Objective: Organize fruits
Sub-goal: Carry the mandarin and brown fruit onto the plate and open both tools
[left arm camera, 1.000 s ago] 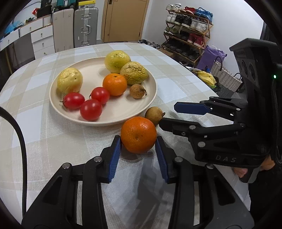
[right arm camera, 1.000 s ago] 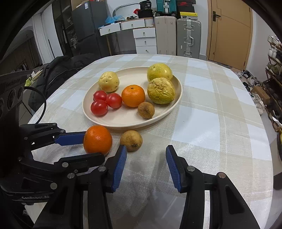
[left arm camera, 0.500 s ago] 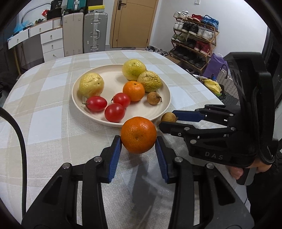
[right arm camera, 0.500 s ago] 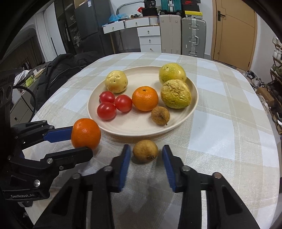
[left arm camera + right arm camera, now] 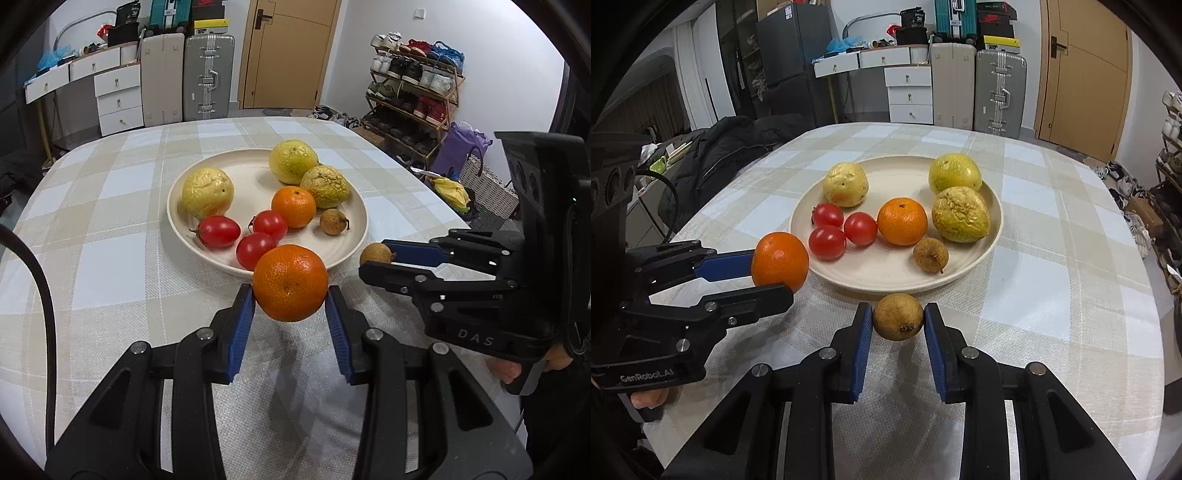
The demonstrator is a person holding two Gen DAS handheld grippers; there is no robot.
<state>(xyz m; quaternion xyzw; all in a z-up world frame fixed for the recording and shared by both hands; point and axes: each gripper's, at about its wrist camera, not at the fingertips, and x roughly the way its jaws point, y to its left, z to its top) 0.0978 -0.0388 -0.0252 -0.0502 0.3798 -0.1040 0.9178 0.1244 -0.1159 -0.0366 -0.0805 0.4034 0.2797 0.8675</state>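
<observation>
My left gripper (image 5: 290,292) is shut on an orange mandarin (image 5: 290,282), held just above the checked tablecloth at the near rim of the cream plate (image 5: 354,206). My right gripper (image 5: 898,316) has its jaws closing on a small brown fruit (image 5: 898,321), and both blue pads touch its sides, right in front of the plate rim (image 5: 995,229). On the plate lie three red tomatoes (image 5: 846,230), a second mandarin (image 5: 902,221), three yellow-green wrinkled fruits and another small brown fruit (image 5: 930,254). Each gripper shows in the other's view, the left gripper (image 5: 772,277) and the right gripper (image 5: 375,260).
A round table with a beige checked cloth (image 5: 110,258) carries everything. A dark jacket (image 5: 731,147) lies at its far left edge. Suitcases, drawers and a door stand behind, and a shoe rack (image 5: 413,92) is to the right.
My right gripper moved in around the small brown fruit and closed on it. My left gripper, still shut on the mandarin, lifted it slightly toward the plate.
</observation>
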